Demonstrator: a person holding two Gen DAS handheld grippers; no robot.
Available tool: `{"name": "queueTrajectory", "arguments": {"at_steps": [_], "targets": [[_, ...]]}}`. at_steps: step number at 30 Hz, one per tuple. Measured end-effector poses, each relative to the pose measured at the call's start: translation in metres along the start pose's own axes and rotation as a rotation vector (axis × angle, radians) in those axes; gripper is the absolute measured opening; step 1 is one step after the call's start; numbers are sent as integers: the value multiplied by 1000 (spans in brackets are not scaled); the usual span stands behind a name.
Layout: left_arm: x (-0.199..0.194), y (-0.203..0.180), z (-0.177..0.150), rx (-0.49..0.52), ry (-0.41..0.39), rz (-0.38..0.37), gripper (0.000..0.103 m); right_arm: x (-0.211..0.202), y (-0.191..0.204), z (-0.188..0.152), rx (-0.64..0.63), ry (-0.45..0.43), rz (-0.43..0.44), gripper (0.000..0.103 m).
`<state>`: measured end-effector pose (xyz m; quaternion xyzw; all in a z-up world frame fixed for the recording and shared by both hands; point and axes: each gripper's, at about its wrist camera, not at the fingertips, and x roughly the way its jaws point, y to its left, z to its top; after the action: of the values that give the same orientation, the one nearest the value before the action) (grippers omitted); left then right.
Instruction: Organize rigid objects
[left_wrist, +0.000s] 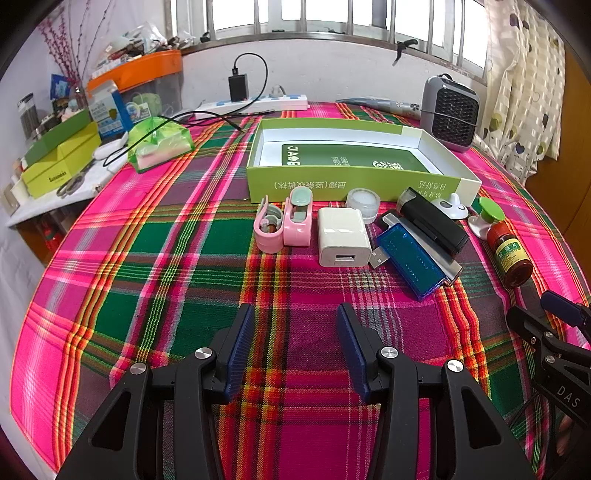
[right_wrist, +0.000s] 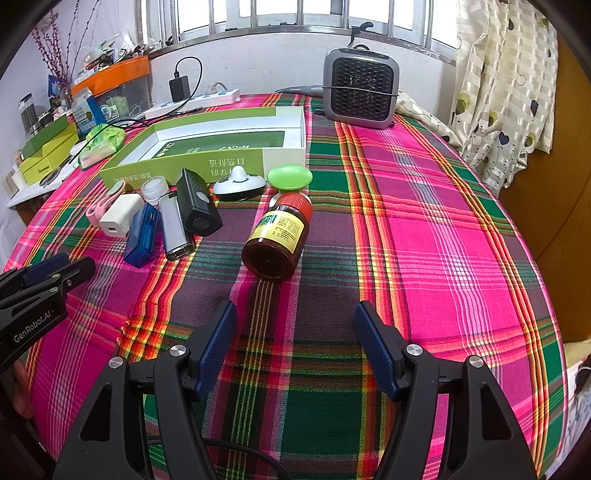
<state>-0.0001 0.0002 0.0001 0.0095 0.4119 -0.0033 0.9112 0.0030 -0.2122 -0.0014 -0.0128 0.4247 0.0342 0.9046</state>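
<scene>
Both your tongs are spread wide and holding nothing: the left tongs (left_wrist: 295, 347) hover over bare plaid cloth at the near edge of the bench (left_wrist: 155, 258), and the right tongs (right_wrist: 295, 343) do the same a bit further toward the right edge. The stuff to sort sits in a row across the middle of the bench, just in front of the open green box (left_wrist: 354, 181), which looks empty inside. From the left edge going right you've got a pink clip thing (left_wrist: 284, 225), a white USB charger (left_wrist: 343, 236), a small clear cap (left_wrist: 364, 203), a blue USB module (left_wrist: 413, 258) touching a silver stick (right_wrist: 173, 229), and a black block (right_wrist: 197, 206) leaning over them. Then a white round hook (right_wrist: 239, 182), a green knob (right_wrist: 290, 176), and a brown pill bottle (right_wrist: 277, 236) lying on its side, bottom toward your right tongs. A grey fan heater (right_wrist: 360, 86) stands at the far edge.
</scene>
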Motion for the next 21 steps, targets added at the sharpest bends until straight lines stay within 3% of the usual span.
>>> {"name": "queueTrajectory", "arguments": {"at_steps": [21], "targets": [[0,0,2,23,1,-16,45,0,-1,-1,0,0,2,67]]}}
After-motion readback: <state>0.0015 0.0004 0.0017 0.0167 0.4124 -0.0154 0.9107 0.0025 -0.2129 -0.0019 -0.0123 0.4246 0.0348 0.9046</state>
